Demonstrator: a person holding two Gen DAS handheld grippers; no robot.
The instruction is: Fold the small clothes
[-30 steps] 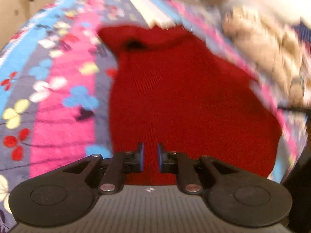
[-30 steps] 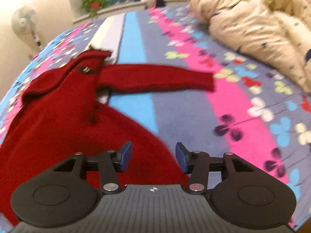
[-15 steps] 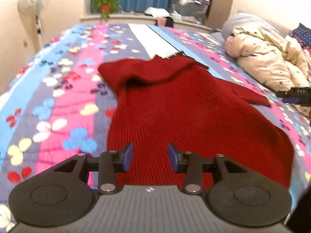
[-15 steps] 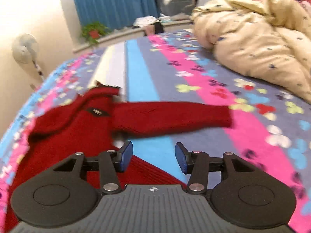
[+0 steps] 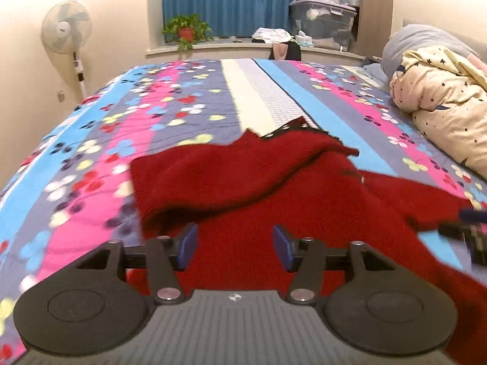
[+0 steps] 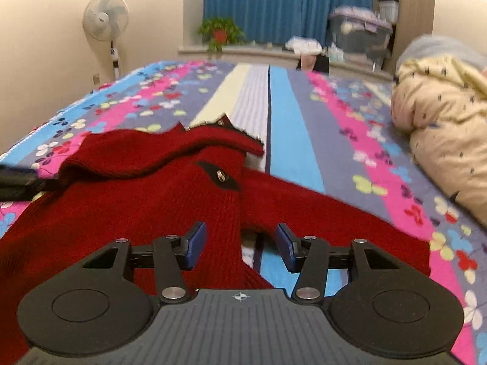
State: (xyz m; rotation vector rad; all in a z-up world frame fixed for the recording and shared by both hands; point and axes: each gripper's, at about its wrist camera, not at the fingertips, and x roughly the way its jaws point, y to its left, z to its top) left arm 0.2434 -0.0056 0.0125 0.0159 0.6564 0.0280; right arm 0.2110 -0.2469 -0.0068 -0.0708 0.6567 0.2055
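Folding is mid-way: red sweater lies on the bedspread, one sleeve folded over, left gripper just spread empty, right gripper spread too, likely due the outstretched sleeve.

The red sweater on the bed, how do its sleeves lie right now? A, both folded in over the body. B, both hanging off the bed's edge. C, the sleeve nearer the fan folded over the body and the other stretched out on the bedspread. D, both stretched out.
C: on the red sweater, the fan-side sleeve lies across the body, while the other sleeve stretches out over the bedspread.
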